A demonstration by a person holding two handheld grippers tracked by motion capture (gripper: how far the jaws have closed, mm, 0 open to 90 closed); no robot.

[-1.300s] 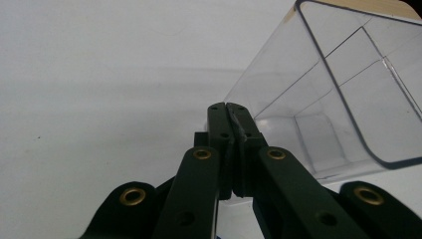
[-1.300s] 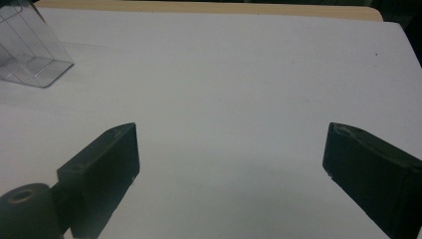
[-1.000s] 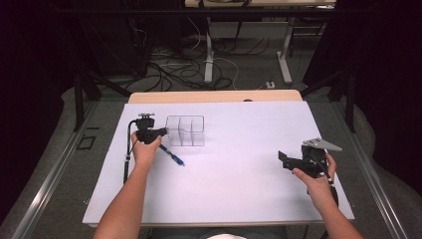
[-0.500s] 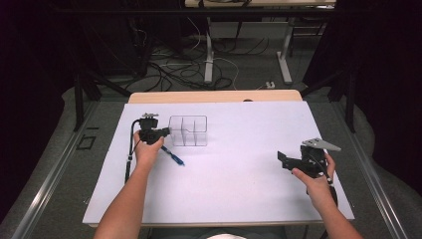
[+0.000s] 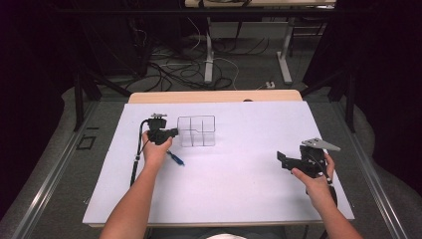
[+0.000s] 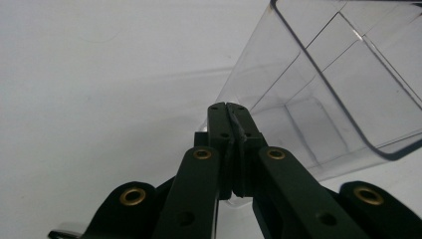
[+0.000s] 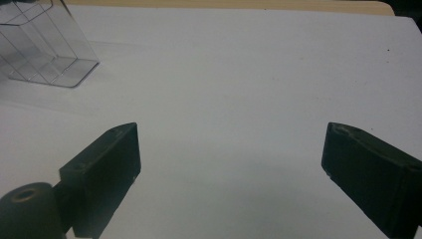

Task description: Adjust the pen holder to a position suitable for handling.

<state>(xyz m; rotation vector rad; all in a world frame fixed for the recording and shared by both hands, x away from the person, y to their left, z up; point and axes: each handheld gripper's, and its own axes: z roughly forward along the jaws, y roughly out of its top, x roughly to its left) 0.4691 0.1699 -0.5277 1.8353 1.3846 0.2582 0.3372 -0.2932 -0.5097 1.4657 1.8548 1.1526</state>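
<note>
Two grippers are working over the white table [image 5: 239, 189]. The left gripper [image 5: 171, 132] is sitting with its jaws pressed together against the clear box's [image 5: 197, 131] left wall, a blue pen [image 5: 174, 158] lying nearby; the right gripper [image 5: 281, 160] is hovering well apart, jaws spread wide.

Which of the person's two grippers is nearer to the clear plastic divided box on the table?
Left. The left gripper is shut right against the clear box, at its left side. The right gripper hangs open well off to the box's right, nearer the person.
</note>
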